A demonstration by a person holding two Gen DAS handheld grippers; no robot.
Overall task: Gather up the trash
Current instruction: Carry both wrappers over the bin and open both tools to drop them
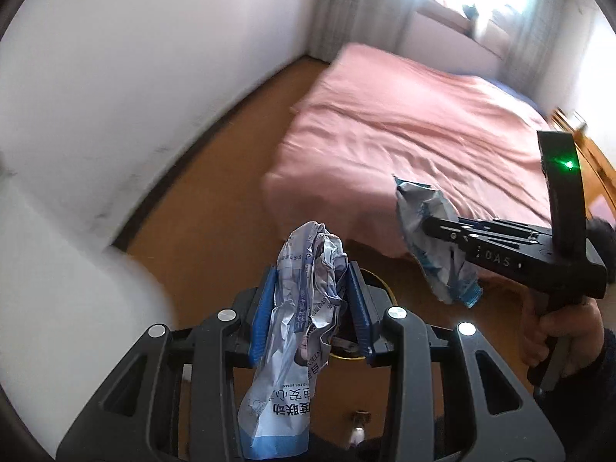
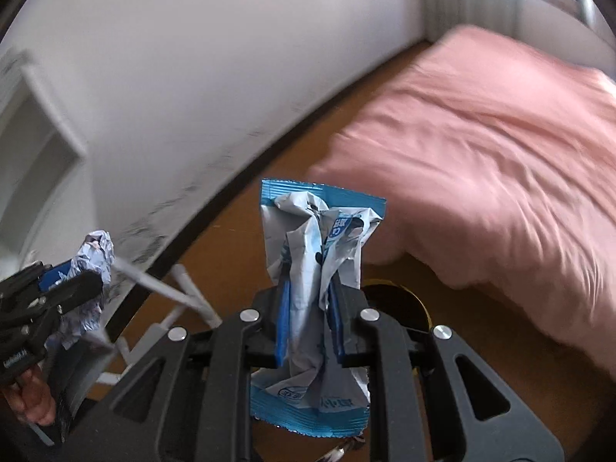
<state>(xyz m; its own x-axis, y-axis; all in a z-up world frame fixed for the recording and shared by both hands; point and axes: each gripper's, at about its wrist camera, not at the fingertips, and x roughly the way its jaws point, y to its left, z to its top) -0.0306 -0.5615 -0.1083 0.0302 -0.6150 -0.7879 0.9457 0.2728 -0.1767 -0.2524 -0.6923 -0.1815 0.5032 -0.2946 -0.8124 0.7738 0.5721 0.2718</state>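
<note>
My left gripper [image 1: 311,269] is shut on a crumpled white and blue wrapper [image 1: 304,308] printed with dark text; the wrapper sticks out above and below the blue pads. My right gripper [image 2: 310,281] is shut on a second crumpled wrapper [image 2: 315,269], white with blue sealed edges. Each view shows the other tool: the right gripper [image 1: 427,227] with its wrapper [image 1: 431,246] at the right of the left wrist view, the left gripper [image 2: 82,275] with its wrapper [image 2: 94,258] at the left of the right wrist view. A dark round opening with a yellow rim [image 2: 396,300] lies on the floor just beyond the fingers.
A bed with a pink cover [image 1: 404,134] fills the right side. A white wall [image 1: 134,77] with a dark skirting runs along the left over a brown wooden floor [image 1: 215,200]. A white rack [image 2: 169,296] stands by the wall. A hand [image 1: 562,338] grips the right tool's handle.
</note>
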